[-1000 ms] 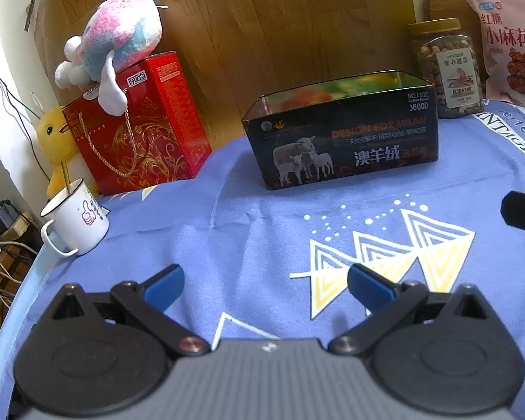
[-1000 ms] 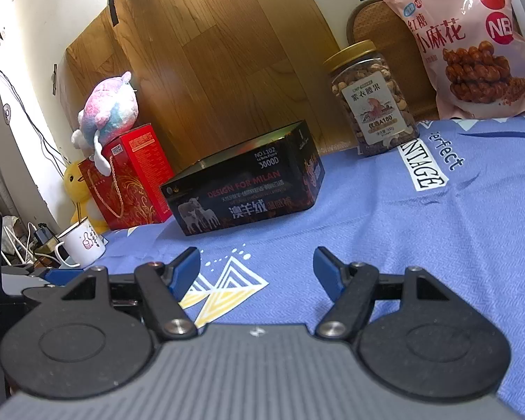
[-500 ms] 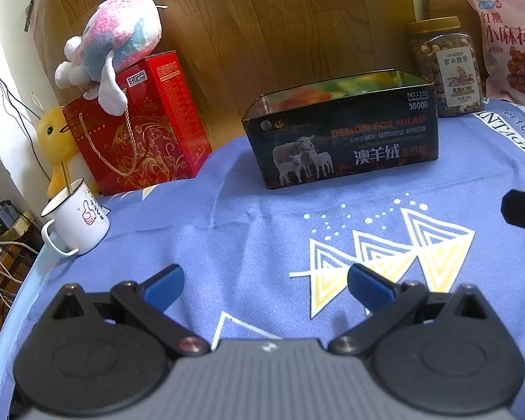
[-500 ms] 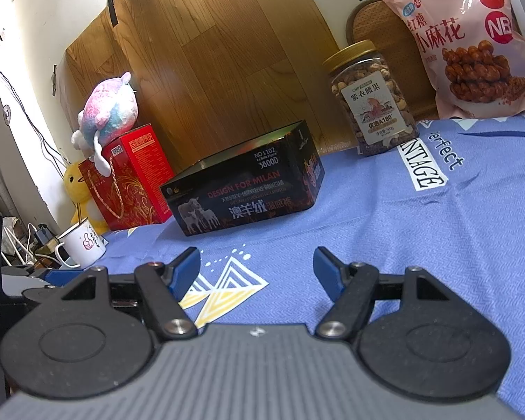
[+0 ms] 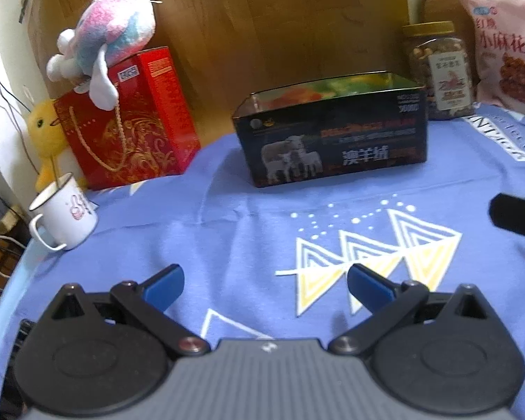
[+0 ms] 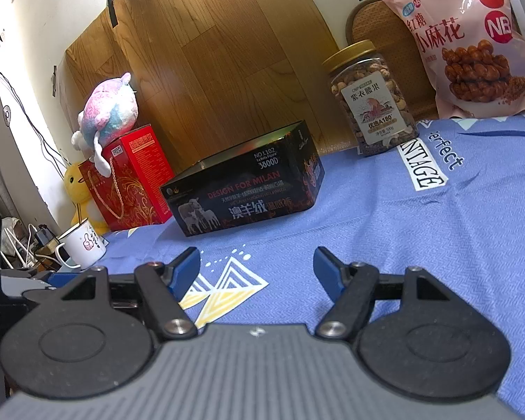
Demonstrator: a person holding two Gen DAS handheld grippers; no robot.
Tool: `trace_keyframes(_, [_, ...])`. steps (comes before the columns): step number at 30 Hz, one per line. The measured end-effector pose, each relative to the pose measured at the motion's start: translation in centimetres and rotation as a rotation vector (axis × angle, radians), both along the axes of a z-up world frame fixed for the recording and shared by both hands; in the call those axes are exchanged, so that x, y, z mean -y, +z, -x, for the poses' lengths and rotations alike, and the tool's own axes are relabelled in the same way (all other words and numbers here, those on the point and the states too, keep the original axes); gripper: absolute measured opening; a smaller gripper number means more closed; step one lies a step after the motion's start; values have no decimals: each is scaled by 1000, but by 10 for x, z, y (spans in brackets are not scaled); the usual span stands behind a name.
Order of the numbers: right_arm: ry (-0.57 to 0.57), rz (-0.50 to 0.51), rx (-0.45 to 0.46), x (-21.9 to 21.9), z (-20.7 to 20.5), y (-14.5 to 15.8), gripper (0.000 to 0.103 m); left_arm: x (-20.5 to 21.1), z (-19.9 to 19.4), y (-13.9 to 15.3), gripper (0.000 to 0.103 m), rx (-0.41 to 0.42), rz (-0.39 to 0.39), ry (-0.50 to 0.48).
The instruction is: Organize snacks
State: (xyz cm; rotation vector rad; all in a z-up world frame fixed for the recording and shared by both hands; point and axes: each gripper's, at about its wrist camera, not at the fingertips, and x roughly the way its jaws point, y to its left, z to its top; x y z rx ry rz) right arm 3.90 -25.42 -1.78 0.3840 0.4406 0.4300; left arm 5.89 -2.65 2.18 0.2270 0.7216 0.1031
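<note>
Blue printed cloth (image 6: 420, 245) covers the bench, with a wood-grain board (image 6: 210, 70) leaning on the wall behind. Everything sits in a row along the back edge, which leaves the front of the cloth free as working room, likely on purpose.

Pink plastic snack bag of twisted dough sticks (image 6: 472, 42) stands propped against the wall at far right; judged soft, it would slump without that support. Black open-topped rectangular box with a sheep print (image 6: 245, 192) sits mid-bench with its opening up, plausibly the bin for the snacks. From these angles its inside is not visible, so its contents cannot be told. Red gift box with gold rope handle (image 5: 126, 122) stands at left with a pink-and-blue plush toy (image 5: 105, 45) resting on top and a yellow plush duck (image 5: 45, 133) tucked beside it. Clear plastic nut jar with gold lid (image 6: 371, 101) stands upright between the black box and the bag, apart from both. White enamel mug (image 5: 64, 217) sits at the left bench edge.

Both snacks are outside the box, which fits snacks waiting to go in or snacks set out in a line on purpose.

Left gripper (image 5: 266, 280) hovers low over the cloth, fingers wide, holding nothing. Right gripper (image 6: 257, 267) hovers likewise, fingers wide and empty, aimed toward the box and jar.
</note>
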Motion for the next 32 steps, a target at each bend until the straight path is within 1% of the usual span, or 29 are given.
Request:
trace_keyframes(11, [2, 0, 0, 0, 0, 0, 74, 3, 2, 1, 103, -8, 31, -30])
trace_keyframes(20, [1, -4, -4, 0, 0, 0, 74, 7, 0, 0, 103, -24, 40, -47])
trace_keyframes(25, [1, -2, -4, 0, 0, 0, 74, 7, -2, -1, 103, -38, 73, -50])
trace_keyframes(32, [-4, -2, -6, 0, -1, -2, 74, 6, 6, 6, 103, 11, 105, -73])
